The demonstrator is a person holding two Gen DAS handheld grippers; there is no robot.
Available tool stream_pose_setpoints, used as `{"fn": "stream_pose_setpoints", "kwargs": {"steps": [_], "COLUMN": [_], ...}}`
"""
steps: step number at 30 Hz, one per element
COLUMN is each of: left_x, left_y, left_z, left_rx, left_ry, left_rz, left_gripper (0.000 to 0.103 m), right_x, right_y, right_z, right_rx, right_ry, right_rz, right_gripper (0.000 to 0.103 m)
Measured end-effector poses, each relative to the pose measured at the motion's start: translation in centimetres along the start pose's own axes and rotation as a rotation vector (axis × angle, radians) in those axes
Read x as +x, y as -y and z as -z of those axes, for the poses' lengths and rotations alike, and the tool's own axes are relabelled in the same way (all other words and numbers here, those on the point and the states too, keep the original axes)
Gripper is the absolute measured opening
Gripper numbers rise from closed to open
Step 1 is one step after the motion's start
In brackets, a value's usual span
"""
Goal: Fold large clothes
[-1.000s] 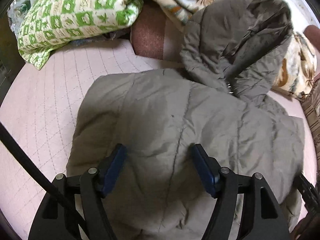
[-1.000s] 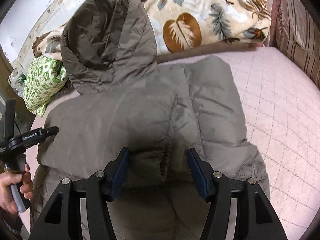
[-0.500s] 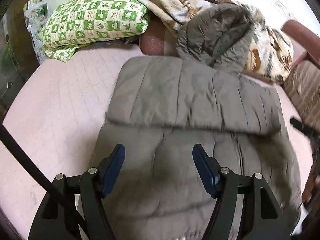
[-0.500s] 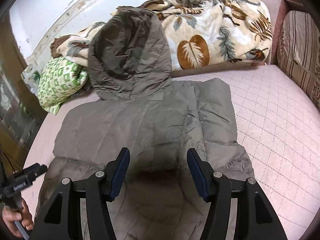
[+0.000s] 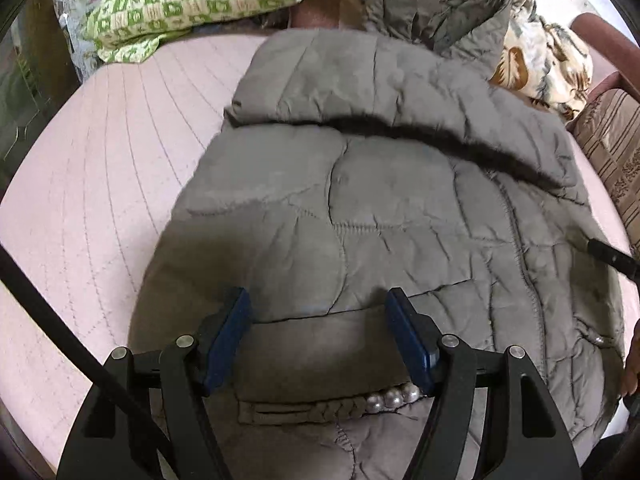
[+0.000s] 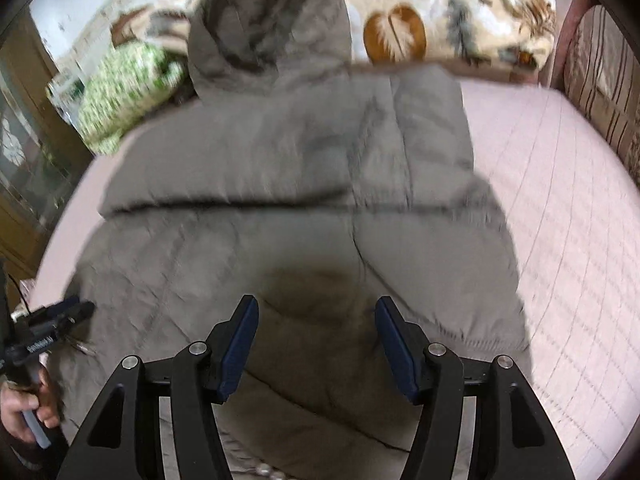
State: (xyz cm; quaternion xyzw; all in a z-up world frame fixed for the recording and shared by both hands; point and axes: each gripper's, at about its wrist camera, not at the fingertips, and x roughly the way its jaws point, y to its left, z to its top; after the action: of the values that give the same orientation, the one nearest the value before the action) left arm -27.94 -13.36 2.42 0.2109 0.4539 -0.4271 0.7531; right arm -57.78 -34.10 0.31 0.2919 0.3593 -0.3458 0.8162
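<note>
A grey-olive puffer jacket [image 5: 380, 208] lies flat on the pink quilted bed [image 5: 100, 200], with its hood [image 5: 440, 4] at the far end and a sleeve folded across the chest. My left gripper [image 5: 317, 296] hovers open over the lower part, just above a pocket trimmed with a braid and pearl beads [image 5: 394, 396]. My right gripper [image 6: 317, 304] is open over the jacket [image 6: 280, 184] near its lower right side, with nothing between the fingers. The right wrist view is blurred. It shows the left gripper [image 6: 52, 320] at the left edge, held in a hand [image 6: 24, 412].
A green-and-white checked pillow [image 5: 192, 0] and a leaf-print blanket [image 6: 440, 20] lie at the head of the bed. A striped cushion [image 6: 600, 80] lines the right side. A wooden cabinet [image 6: 24, 152] stands to the left. Bare pink cover [image 6: 560, 240] flanks the jacket.
Both grippers have drawn back from the jacket's upper body toward its lower end. The pocket with the beads has come into the left wrist view. The jaws kept their width.
</note>
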Motion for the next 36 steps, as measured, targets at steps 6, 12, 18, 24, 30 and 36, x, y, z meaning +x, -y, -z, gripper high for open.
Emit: {"fn": "stream_pose_setpoints", "kwargs": {"steps": [6, 12, 18, 24, 30, 36], "left_x": [-2.0, -2.1, -1.4, -1.7, -1.7, -1.9], "left_y": [0.9, 4.2, 6.9, 4.4, 3.4, 2.4], "left_z": [-2.2, -8.5, -13.3, -13.5, -13.5, -13.7], "left_rx": [-0.043, -0.076, -0.033, -0.08, -0.05, -0.046], "left_ry": [0.099, 0.196, 0.206, 0.224, 0.252, 0.307], "left_rz": [0.006, 0.071, 0.136, 0.167, 0.131, 0.116], "left_gripper": [0.07, 0.07, 0.07, 0.073, 0.073, 0.073], "right_x": [-0.7, -5.2, -7.5, -6.8, -3.2, -1.1], "right_y": [0.0, 0.5, -2.0, -2.0, -0.3, 1.8], "right_z": [-0.6, -3.5, -12.5, -25.3, -34.8, -37.4], "right_rx": [0.018, 0.187, 0.243, 0.407, 0.533, 0.6], "right_ry": [0.025, 0.156, 0.205, 0.251, 0.268, 0.278], "right_rz": [-0.033, -0.177, -0.197, -0.311, -0.171, -0.251], "right_gripper": [0.065, 0.068, 0.078, 0.079, 0.082, 0.082]}}
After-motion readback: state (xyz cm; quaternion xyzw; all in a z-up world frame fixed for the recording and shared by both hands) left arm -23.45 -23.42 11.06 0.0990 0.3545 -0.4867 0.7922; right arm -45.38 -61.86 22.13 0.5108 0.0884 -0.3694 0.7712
